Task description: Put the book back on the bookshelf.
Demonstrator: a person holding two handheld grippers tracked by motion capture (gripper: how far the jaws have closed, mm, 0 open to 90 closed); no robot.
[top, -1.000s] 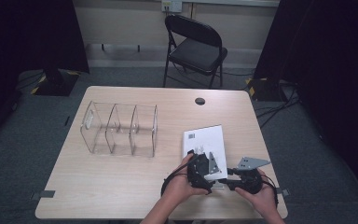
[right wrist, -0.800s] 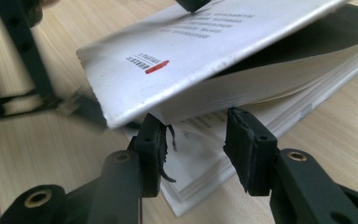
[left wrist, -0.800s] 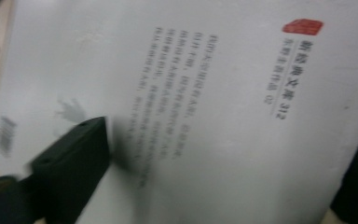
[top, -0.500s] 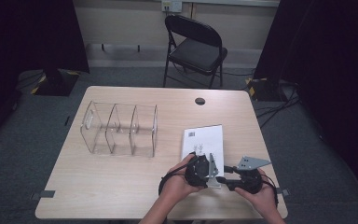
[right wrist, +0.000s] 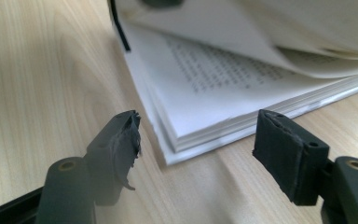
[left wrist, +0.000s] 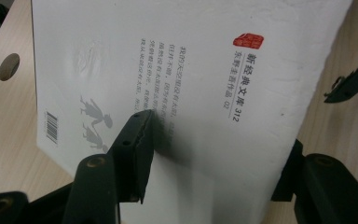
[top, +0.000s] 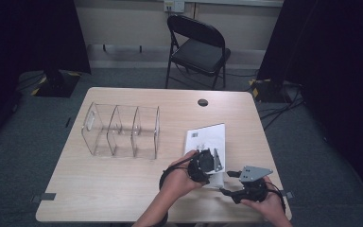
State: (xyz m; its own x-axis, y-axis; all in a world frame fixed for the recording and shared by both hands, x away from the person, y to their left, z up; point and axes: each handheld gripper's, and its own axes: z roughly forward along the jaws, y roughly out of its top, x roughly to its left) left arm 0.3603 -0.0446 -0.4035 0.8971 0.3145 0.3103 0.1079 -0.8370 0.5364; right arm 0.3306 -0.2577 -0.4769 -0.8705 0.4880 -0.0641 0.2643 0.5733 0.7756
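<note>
A white paperback book (top: 209, 136) lies on the right half of the wooden table (top: 123, 189), with its back cover (left wrist: 205, 70) up, printed with text, a red seal and a barcode. My left gripper (top: 207, 161) has just been closing and is shut on the book's near edge (left wrist: 214, 154), one pad on top of the cover. The gripped cover and upper pages (right wrist: 279, 42) are raised and fan away from the lower pages. My right gripper (top: 228, 182) has just been opening. It rests low on the table, open, with the book's near corner (right wrist: 177, 144) just ahead of its pads.
A clear three-compartment organizer (top: 123, 130) stands upright on the left half of the table. A round cable hole (top: 203, 102) sits near the far edge. A black folding chair (top: 198, 45) stands beyond the table. The table's front edge is close behind both hands.
The left gripper's jaws have closed onto the book and risen slightly, lifting its near edge. The right gripper has stayed in place.
</note>
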